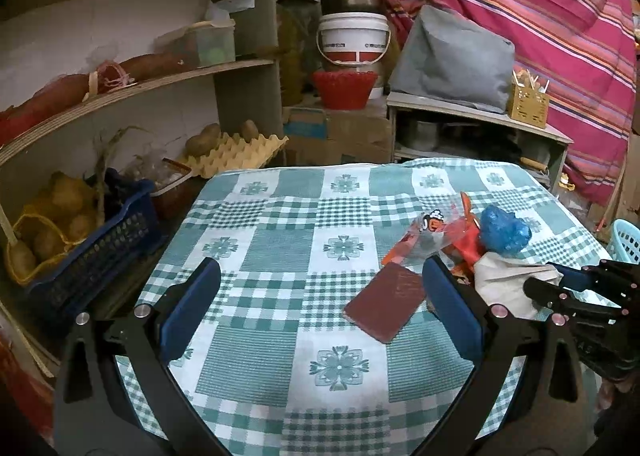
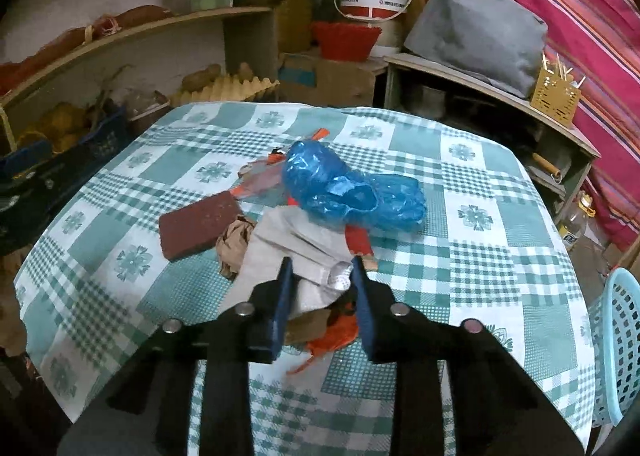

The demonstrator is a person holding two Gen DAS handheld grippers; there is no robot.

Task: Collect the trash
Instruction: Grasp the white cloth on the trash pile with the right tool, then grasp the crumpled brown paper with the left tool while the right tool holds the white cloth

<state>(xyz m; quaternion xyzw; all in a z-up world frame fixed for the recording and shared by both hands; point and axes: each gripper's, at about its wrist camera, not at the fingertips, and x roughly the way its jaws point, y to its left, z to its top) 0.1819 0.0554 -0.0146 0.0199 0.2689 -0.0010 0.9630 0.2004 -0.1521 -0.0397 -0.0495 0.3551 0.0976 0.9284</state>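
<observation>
right now my right claw (image 2: 320, 284) pinches the white paper (image 2: 288, 240) at the near edge of the trash pile on the surface (image 2: 480, 256); my left claw (image 1: 320, 308) hangs open, empty. lifting could drag the blue bag (image 2: 352, 191) or orange scraps (image 2: 332, 336) off. i can't tell what's buried underneath; the basket (image 2: 616, 336) is cut off.

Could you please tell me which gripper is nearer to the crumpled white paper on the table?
Right. The right gripper has its jaws closed around the white paper. The left gripper stands open over the tablecloth, to the left of the paper, not touching it.
</observation>
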